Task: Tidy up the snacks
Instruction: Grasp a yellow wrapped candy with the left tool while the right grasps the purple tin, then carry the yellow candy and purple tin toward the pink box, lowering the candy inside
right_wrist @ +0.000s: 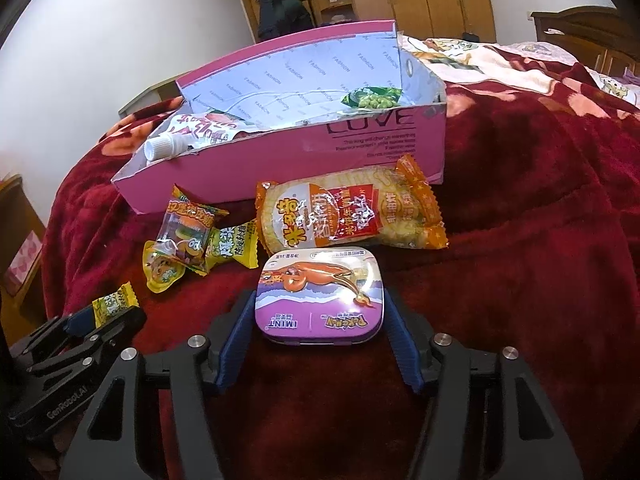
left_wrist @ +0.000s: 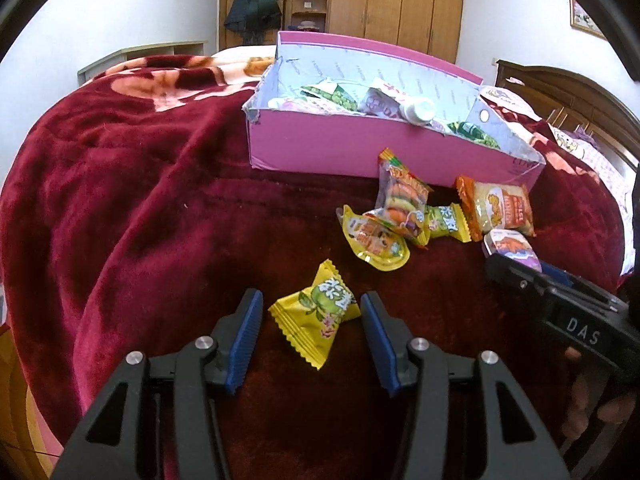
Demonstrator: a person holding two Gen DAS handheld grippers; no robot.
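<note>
A pink box (left_wrist: 320, 148) (right_wrist: 380, 152) with several snacks in it stands on a red blanket. My left gripper (left_wrist: 312, 312) is open, its blue pads on either side of a yellow candy (left_wrist: 316, 312) lying on the blanket, not touching it. My right gripper (right_wrist: 320, 320) is open around a purple mint tin (right_wrist: 320, 300), pads close to its sides; the tin also shows in the left wrist view (left_wrist: 510, 246). An orange rice cracker pack (right_wrist: 348, 212) (left_wrist: 496, 208) lies between tin and box. A clear gummy pack (left_wrist: 400, 200), a yellow pouch (left_wrist: 374, 246) and another yellow candy (left_wrist: 444, 222) lie nearby.
The red blanket (left_wrist: 140, 200) covers a bed. A wooden wardrobe (left_wrist: 400, 0) stands behind, a wooden headboard (left_wrist: 568, 92) at right. The right gripper's body (left_wrist: 568, 312) lies at the right in the left wrist view; the left gripper (right_wrist: 80, 340) is at lower left in the right wrist view.
</note>
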